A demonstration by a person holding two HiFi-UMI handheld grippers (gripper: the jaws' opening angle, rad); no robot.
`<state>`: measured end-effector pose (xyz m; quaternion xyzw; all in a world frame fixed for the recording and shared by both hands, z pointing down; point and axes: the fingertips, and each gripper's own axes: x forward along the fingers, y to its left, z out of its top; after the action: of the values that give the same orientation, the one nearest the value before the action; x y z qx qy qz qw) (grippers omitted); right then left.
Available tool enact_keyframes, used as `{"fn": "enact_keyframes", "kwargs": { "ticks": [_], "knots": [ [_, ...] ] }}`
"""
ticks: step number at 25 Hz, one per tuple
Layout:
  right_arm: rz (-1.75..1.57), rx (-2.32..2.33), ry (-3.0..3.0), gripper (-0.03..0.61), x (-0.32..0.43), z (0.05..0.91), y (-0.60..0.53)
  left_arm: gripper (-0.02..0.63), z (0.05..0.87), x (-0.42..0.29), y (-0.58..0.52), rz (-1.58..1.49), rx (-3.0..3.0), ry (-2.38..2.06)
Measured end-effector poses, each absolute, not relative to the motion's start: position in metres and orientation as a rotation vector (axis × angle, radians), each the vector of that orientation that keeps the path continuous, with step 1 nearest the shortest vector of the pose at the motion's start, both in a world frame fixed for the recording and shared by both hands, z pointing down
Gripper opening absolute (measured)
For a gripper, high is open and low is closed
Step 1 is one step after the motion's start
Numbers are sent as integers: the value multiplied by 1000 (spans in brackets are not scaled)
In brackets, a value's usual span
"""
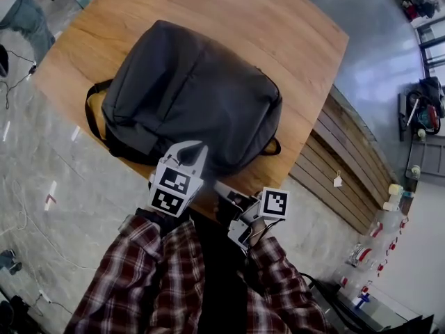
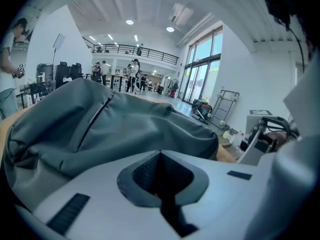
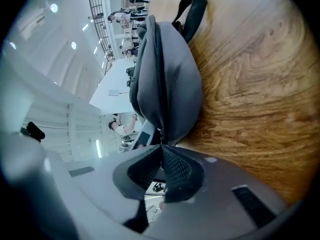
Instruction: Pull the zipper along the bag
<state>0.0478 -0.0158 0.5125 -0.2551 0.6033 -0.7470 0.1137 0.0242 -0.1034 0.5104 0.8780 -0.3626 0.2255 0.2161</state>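
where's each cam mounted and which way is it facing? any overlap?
Head view: on the person's head, steeply down at the backpack on the table; shows left gripper, right gripper, plaid sleeves.
Left gripper view: on that gripper, along its shut jaws, across the backpack toward a hall.
Right gripper view: on that gripper, along jaws shut on the zipper pull; table beside.
Shared: all three see the backpack.

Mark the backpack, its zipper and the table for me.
backpack [image 1: 188, 82]: head view, middle of grey front panel.
zipper [image 3: 160, 84]: right gripper view, dark seam along the bag's edge.
table [image 1: 292, 40]: head view, bare wood right of bag.
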Motion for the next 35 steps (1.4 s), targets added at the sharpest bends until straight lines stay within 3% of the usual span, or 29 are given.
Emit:
{"fn": "enact_keyframes", "kwargs": {
  "ticks": [6, 12, 15, 21, 25, 29, 31, 35],
  "knots": [
    [-2221, -704, 1936, 14, 51, 512, -16, 9, 512, 22, -103, 643, 2439, -973],
    [-2083, -934, 2526, 38, 55, 511, -12, 11, 516, 21, -106, 687, 2427, -998],
    [-1718, -1218, 2971, 65, 55, 507, -13, 11, 516, 20, -107, 675, 2410, -977],
    [-626, -1616, 3630, 94, 34, 494, -15, 11, 516, 21, -107, 661, 2387, -952],
    [-260, -1772, 3779, 95, 34, 512, -12, 11, 515, 22, -107, 652, 2379, -938],
    [-135, -1920, 3781, 92, 37, 517, -17, 11, 514, 22, -108, 643, 2378, -930],
    [-117, -1936, 3781, 47, 37, 517, -17, 11, 514, 22, -108, 639, 2376, -928],
    [-511, -1888, 3688, 32, 36, 518, -14, 11, 515, 21, -107, 632, 2382, -920]
  ]
}}
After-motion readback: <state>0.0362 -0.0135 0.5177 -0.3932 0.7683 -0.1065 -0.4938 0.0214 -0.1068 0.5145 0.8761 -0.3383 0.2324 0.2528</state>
